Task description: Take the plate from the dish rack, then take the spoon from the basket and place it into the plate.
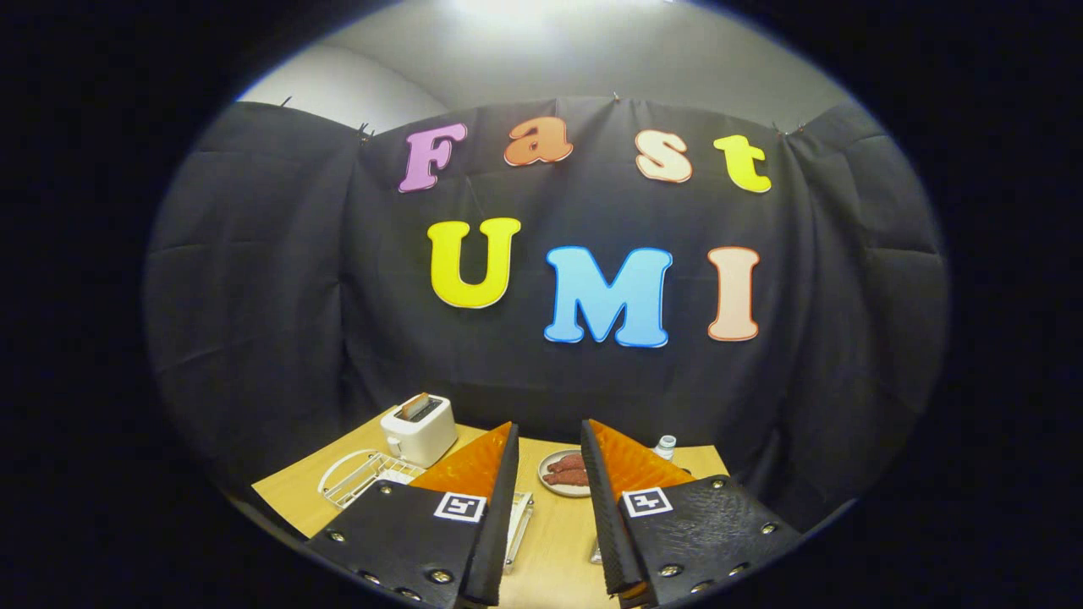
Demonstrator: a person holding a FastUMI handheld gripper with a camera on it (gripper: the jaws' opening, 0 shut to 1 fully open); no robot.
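My gripper (pixel 548 425) is held high above a wooden table (pixel 554 541), its fingers open and nothing between them. A white wire dish rack (pixel 365 479) sits on the table to the left of the left finger, with a rounded white rim at its near left side; I cannot tell whether that is a plate. A wire edge (pixel 519 518) shows just right of the left finger and may be part of the basket. The fingers hide most of the table beneath them.
A white toaster (pixel 420 430) with a slice of bread in it stands behind the rack. Beyond the fingers lies a small grey plate with reddish-brown sausages (pixel 565 474). A small bottle (pixel 666 446) stands by the right finger. Black cloth walls close the table's far side.
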